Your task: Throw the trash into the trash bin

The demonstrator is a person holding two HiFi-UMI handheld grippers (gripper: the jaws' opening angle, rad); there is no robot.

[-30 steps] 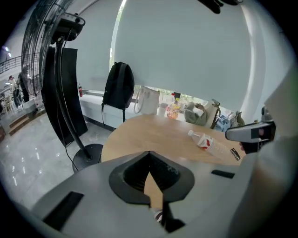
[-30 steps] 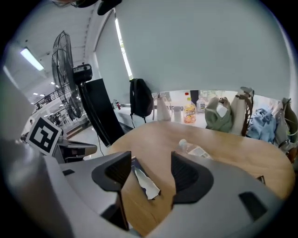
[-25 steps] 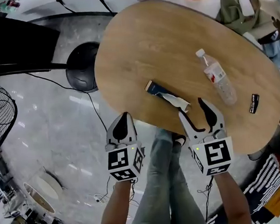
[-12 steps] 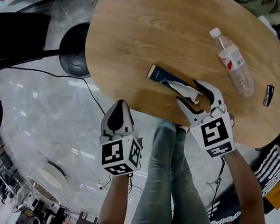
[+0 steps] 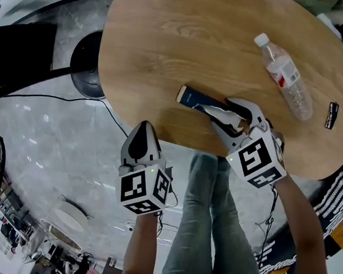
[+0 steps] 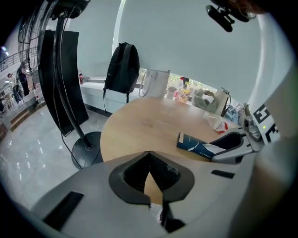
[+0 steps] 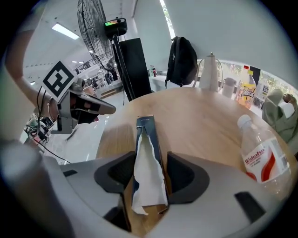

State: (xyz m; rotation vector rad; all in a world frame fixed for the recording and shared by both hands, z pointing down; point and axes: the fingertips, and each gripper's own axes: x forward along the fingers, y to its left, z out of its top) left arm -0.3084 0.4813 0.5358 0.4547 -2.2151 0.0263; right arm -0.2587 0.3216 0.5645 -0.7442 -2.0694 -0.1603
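Note:
The trash is a torn dark-blue carton (image 5: 193, 100) with a white paper flap, lying flat near the front edge of the oval wooden table (image 5: 164, 39). My right gripper (image 5: 226, 112) points down over its near end. In the right gripper view the carton (image 7: 148, 135) lies between the jaws of this gripper (image 7: 150, 160). The jaws have just been closing and stand close to both sides of the carton, with no clear press. My left gripper (image 5: 141, 143) hangs off the table edge over the floor. Its tips (image 6: 149, 153) meet, with nothing between them. No trash bin shows.
A clear plastic bottle (image 5: 285, 77) with a red label lies on the table's right side, with a small black item (image 5: 331, 115) beyond it. A round black stand base (image 5: 86, 66) sits on the floor at the left. The person's legs (image 5: 207, 219) are under the table edge.
My right gripper has moved forward and down onto the carton's near end, and its jaws have narrowed around it. The left gripper has sunk a little.

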